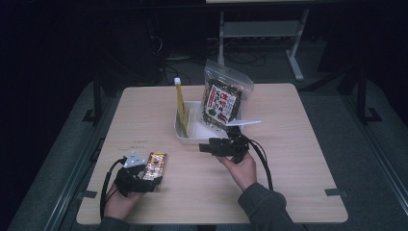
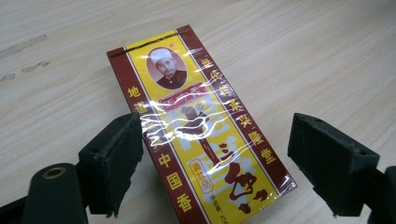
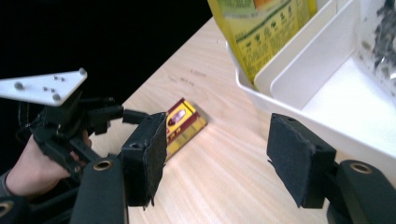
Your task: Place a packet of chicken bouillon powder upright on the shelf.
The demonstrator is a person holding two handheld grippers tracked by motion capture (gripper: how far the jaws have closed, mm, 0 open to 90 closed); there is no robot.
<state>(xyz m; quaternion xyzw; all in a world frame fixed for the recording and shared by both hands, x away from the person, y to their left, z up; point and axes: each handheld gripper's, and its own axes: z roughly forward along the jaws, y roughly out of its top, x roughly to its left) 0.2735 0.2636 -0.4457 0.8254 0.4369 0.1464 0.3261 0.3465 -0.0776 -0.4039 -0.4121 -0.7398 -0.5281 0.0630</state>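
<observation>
left gripper [image 2: 215, 163] | jaws apart, astride yellow box [image 2: 201, 126] | flat on table [image 2: 327, 56]

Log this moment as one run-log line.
left gripper: open, jaws astride yellow-red box flat on table | right gripper: open, empty, beside white tray | in tray: snack bag, yellow packet

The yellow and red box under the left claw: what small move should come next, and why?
Probably close the left claw on the yellow and red box. The box lies flat on the table between the open jaws; one pad is at its edge, the other stands apart. The white tray looks like its likely destination.
</observation>
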